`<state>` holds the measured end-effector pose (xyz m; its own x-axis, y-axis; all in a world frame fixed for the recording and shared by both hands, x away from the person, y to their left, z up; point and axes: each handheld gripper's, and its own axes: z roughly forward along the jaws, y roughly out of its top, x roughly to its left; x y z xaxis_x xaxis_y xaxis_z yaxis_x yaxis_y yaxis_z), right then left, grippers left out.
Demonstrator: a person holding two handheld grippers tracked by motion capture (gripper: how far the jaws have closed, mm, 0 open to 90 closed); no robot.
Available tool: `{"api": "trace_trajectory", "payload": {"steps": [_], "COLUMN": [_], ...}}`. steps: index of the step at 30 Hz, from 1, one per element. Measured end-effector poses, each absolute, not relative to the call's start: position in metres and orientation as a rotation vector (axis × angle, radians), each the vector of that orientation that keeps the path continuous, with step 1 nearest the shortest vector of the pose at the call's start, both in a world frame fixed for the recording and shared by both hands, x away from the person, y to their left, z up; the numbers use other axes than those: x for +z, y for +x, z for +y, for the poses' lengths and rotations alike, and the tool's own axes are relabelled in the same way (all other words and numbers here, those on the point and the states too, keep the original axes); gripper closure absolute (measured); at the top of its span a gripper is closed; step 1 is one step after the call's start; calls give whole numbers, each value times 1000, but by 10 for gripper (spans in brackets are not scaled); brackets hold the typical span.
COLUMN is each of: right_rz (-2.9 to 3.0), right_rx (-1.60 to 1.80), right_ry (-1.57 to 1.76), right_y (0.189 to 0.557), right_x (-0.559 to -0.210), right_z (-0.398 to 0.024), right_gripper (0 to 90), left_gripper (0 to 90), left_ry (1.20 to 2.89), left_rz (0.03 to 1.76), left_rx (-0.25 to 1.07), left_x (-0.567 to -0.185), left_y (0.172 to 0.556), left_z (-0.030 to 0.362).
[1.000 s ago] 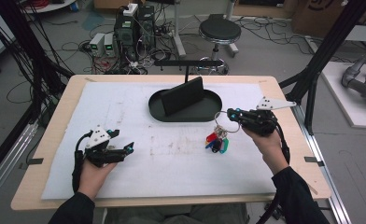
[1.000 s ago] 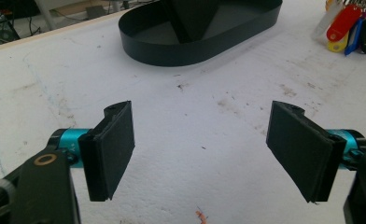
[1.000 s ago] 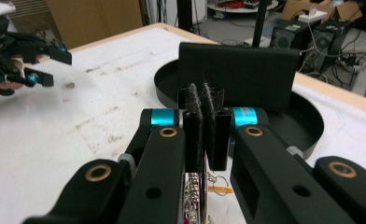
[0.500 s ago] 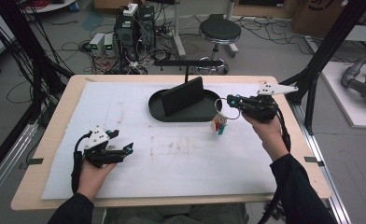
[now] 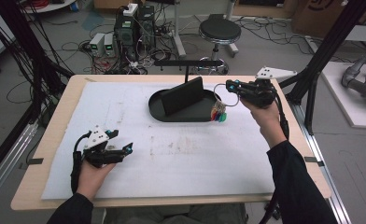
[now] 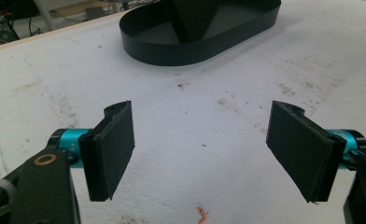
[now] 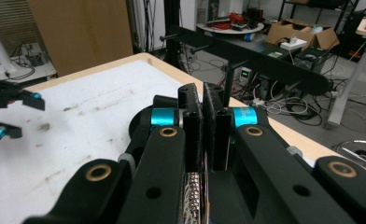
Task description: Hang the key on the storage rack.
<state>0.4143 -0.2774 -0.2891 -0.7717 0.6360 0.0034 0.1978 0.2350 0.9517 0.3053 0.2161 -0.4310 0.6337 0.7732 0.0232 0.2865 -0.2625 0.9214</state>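
High view, lower left: the left gripper (image 5: 120,151) rests on the white mat (image 5: 181,154), jaws spread wide with nothing between them. Farther up at right of centre, the right gripper (image 5: 229,87) is pressed together on a key ring (image 5: 225,95), whose bunch of coloured tags (image 5: 218,115) hangs at the right end of the black oval tray (image 5: 158,112).

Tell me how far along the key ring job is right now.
Picked up: the right tool is shut on the key ring, its coloured tags hanging above the black tray edge. Left, probably: hanging the ring on the black rack behind the tray. The left tool rests open.
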Motion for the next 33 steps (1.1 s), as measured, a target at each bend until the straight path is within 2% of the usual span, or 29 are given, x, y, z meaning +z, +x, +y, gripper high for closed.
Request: {"api": "trace_trajectory", "payload": {"steps": [33], "right_rz": [2059], "right_rx": [1480], "right_ry": [895], "right_y": [478], "right_x": [-293], "right_z": [-253], "right_gripper": [876], "left_gripper": [236], "left_ry": [1827], "left_rz": [849], "left_rx": [590], "left_x": [-432], "left_y": [305], "left_z": [217]}}
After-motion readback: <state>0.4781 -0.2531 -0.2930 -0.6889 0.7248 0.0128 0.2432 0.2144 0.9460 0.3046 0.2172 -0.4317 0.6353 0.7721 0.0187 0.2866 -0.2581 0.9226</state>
